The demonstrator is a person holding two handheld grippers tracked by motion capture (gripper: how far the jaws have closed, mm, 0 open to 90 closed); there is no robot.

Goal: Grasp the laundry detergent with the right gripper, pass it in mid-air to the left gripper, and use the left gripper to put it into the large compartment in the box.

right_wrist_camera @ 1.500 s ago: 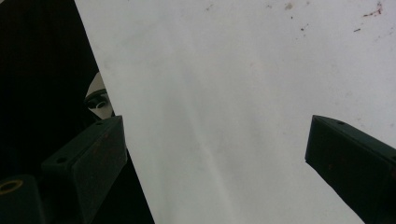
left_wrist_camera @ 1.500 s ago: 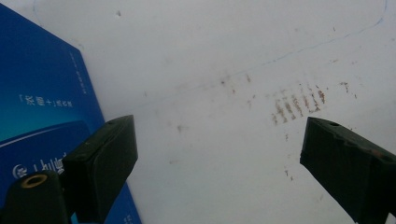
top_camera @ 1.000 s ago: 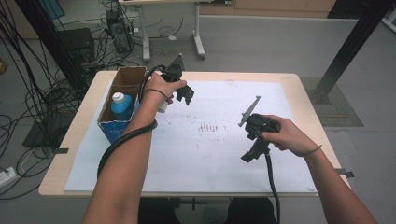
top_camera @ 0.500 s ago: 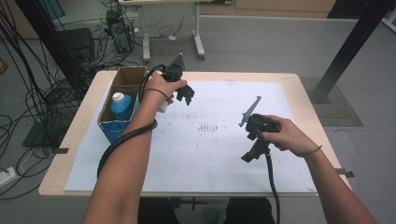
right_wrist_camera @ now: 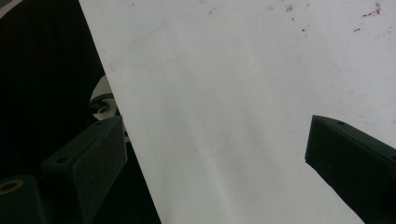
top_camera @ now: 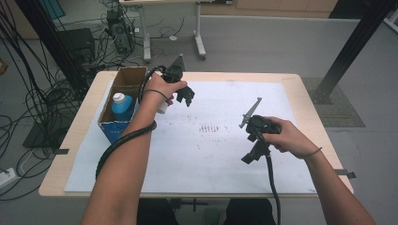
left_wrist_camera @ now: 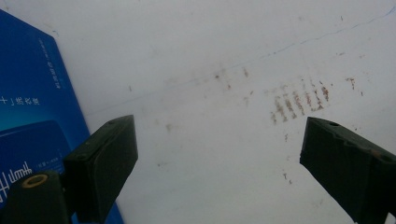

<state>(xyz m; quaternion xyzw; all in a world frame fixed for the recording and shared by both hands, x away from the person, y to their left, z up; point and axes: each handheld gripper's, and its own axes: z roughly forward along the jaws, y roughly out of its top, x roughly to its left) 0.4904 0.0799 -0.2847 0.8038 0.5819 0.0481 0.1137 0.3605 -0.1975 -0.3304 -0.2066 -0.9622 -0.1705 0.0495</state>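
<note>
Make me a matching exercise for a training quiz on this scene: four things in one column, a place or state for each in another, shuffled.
Things:
1. blue bottle
2. left gripper
3. right gripper
4. brown marks

Places or states:
A. on the white sheet's middle
B. open, held above the sheet beside the cardboard box
C. standing in the cardboard box
D. open, near the table's front right

Pairs: 1-C, 2-B, 3-D, 4-A

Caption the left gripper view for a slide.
Open left gripper above stained white paper, blue box alongside.
</note>
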